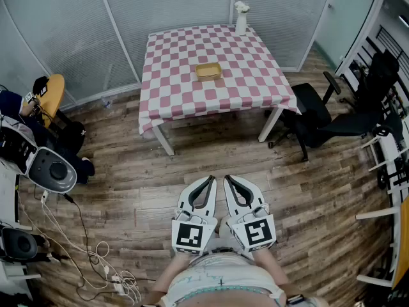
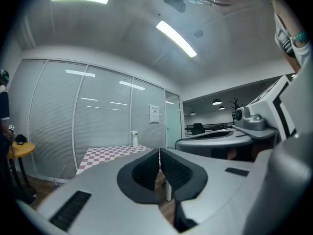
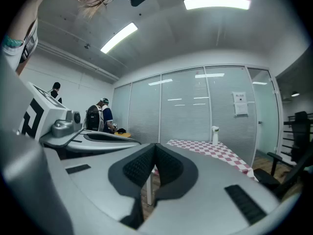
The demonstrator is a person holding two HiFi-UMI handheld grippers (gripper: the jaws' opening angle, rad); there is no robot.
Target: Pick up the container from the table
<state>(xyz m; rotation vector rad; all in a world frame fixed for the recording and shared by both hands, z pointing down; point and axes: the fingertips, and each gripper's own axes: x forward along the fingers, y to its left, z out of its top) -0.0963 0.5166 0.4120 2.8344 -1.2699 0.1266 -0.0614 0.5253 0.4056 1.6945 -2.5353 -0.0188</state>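
I see one table (image 1: 174,93) standing on white legs (image 1: 162,139) on the wood-plank floor (image 1: 134,184). A pink-and-white checked cloth (image 1: 255,75) covers the whole top and hangs over its edges. Two items rest on the cloth:
- a shallow tan container (image 1: 208,71), near the middle of the top;
- a white spray bottle (image 1: 241,18), upright at the far edge toward the right corner.

The two stand well apart.

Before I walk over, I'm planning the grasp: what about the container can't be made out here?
Head view: the container is too small to tell its contents or rim shape.
Left gripper view: container unseen; the tabletop lies nearly edge-on.
Right gripper view: likewise; the shut right gripper covers part of it.
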